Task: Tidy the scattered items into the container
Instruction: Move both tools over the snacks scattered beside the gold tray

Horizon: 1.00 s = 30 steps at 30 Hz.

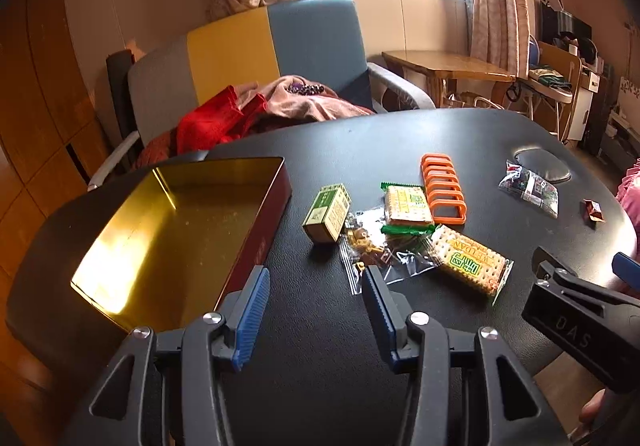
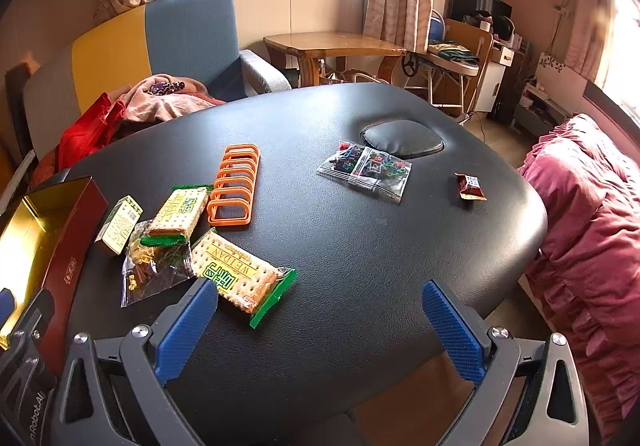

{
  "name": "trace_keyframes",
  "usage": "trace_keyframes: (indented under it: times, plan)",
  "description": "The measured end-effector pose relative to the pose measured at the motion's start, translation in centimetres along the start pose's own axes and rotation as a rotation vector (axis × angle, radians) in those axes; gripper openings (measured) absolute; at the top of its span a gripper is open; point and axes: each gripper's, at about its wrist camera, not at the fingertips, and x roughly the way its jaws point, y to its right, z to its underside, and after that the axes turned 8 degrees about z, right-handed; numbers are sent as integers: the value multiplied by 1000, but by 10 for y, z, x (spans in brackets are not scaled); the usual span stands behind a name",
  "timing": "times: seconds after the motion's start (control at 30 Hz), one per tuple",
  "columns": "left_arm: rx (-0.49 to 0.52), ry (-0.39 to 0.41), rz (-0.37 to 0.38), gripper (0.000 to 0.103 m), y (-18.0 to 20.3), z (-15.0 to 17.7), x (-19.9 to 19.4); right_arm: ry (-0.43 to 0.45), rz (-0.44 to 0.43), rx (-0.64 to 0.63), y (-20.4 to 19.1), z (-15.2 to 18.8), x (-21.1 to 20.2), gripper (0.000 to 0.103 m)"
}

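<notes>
An open red tin (image 1: 168, 230) with a gold inside stands at the left of the black table (image 1: 360, 150); it also shows in the right wrist view (image 2: 60, 238). Scattered to its right lie a green box (image 1: 327, 212), two cracker packs (image 1: 472, 260) (image 1: 406, 206), a clear bag of yellow bits (image 1: 368, 246), an orange rack (image 1: 442, 188), a bag of coloured pieces (image 2: 366, 170) and a brown wrapper (image 2: 471, 186). My left gripper (image 1: 316, 278) is open and empty above the table beside the tin. My right gripper (image 2: 320, 298) is open and empty near the front edge.
A chair (image 1: 240, 58) with red and pink clothes stands behind the table. A pink quilt (image 2: 592, 214) lies right of the table. A round pad (image 2: 402, 138) is set into the tabletop. A wooden side table (image 2: 336, 46) stands by the window.
</notes>
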Motion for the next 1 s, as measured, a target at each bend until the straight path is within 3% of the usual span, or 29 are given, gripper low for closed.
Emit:
trace_keyframes:
  times: [0.2, 0.33, 0.67, 0.8, 1.0]
  plan:
    - [32, 26, -36, 49, 12, 6, -5, -4, 5, -14, 1, 2, -3, 103]
    - [1, -10, 10, 49, -2, 3, 1, -17, 5, -22, -2, 3, 2, 103]
    - [13, -57, 28, 50, -12, 17, 8, -18, -8, -35, -4, 9, 4, 103]
    - [0, -81, 67, 50, -22, 26, 13, -37, -22, -47, -7, 14, 8, 103]
    - [-69, -101, 215, 50, -44, 36, 18, -39, -107, -80, -12, 23, 12, 103]
